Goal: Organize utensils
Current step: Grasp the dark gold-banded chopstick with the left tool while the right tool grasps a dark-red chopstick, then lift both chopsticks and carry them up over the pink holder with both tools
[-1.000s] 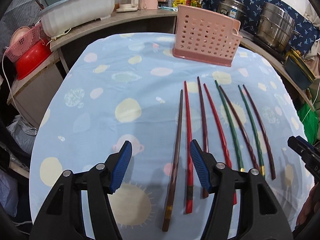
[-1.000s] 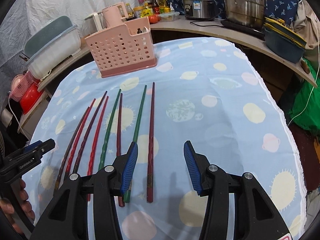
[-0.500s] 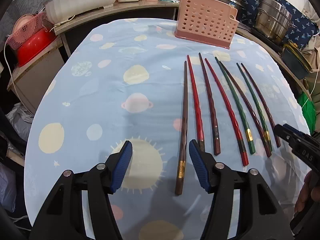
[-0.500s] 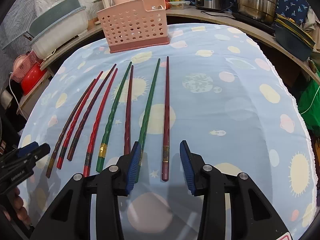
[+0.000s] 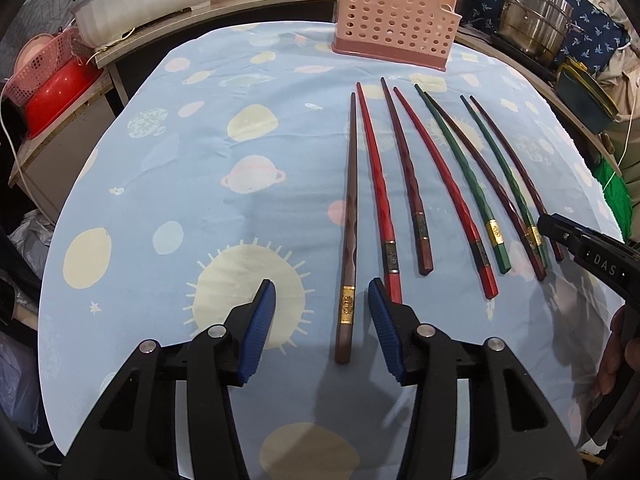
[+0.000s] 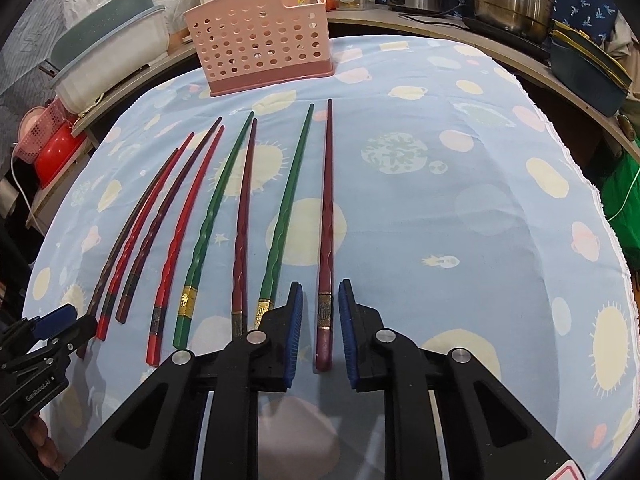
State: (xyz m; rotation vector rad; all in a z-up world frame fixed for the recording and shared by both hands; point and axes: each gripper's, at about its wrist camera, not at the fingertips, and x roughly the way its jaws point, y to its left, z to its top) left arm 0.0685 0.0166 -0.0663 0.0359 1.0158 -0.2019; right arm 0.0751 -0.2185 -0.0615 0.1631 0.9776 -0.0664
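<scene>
The right gripper [image 6: 319,328] has its blue fingers [image 6: 294,334] narrowly parted on either side of the thick near end of the rightmost chopstick [image 6: 326,240], a dark maroon one with a gold band; a slim gap shows on each side, so nothing is clamped yet. The left gripper [image 5: 322,328] is spread wider, and the butt of the leftmost chopstick [image 5: 349,240], brownish with a gold band, lies between its fingers [image 5: 260,328], nearer the right one and touching neither.

This looks like the approach to the first pick, with each gripper lined up on an outer stick of the row. Next, I judge, the fingers need to settle to the cloth and close squarely across the butt end. The right gripper has little room, since the green chopstick [image 6: 282,224] lies just beside its left finger and could be nudged.

Eight chopsticks [image 5: 440,176] lie side by side on the bench [image 5: 160,184], which is covered in a pale blue cloth printed with suns and planets. Their thin tips point far toward the pink perforated holder [image 6: 260,36] standing at the far side of the bench, and their thick ends are near. They are red, maroon, brown and green, slender and tapered with a wavy grip section, most banded in gold near the butt. Glossy and thin, they are likely to roll or slip if pinched off-centre.
</scene>
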